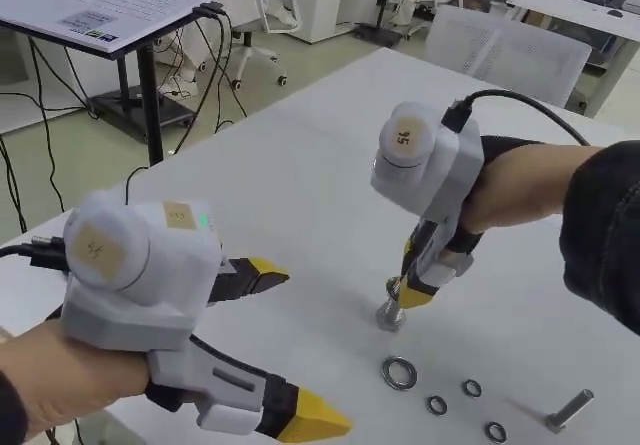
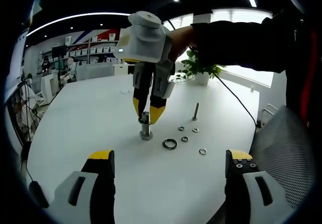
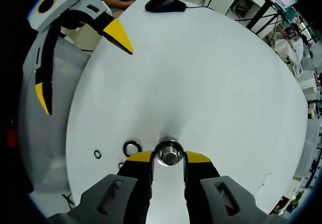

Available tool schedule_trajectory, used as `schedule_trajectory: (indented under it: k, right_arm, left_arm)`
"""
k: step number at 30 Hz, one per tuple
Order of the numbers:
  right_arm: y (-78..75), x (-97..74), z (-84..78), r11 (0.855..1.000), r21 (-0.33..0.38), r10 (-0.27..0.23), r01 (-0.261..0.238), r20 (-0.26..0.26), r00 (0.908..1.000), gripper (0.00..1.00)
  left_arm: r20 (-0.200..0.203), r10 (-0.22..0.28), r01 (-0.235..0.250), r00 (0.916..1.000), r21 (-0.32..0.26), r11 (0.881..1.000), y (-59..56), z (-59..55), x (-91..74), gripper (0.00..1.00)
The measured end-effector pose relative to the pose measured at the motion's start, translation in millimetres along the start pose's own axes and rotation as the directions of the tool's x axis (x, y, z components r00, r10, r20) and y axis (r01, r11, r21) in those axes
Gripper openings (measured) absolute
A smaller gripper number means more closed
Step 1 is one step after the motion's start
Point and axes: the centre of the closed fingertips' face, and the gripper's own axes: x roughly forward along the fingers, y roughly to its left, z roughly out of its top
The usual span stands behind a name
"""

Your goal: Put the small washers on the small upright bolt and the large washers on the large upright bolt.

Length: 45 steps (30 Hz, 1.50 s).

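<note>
Large upright bolt: standing mid-bench, long axis vertical, top sitting pinched in the narrow right gripper, angling down from 1 o'clock. Lying flat just at 6 o'clock of it, large washer, nearer the right gripper; small washers at 5. Hovering wide open at 8 o'clock, well apart, left gripper.

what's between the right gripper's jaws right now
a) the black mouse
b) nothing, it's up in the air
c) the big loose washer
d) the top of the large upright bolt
d: in the right gripper view the right gripper has a yellow tip on either side of the top of the large upright bolt, while the big washer lies loose on the table beside it.
</note>
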Motion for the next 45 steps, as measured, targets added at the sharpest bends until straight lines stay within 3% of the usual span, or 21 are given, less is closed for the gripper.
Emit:
schedule_trajectory:
  k: [21, 45]
  right_arm:
    - [2.0, 32.3, -6.3, 1.0, 0.022, 0.019, -0.018, -0.027, 0.9995, 0.24]
    - [4.8, 34.0, -11.7, 1.0, 0.016, 0.026, -0.026, -0.032, 0.9991, 0.28]
  left_arm:
    - [-0.005, 0.003, -0.003, 1.0, -0.008, 1.0, -0.5, -2.9, 1.0, 0.9]
    - [-0.014, -0.004, 0.004, 0.9999, -0.009, 1.0, -2.3, -4.9, 3.9, 0.9]
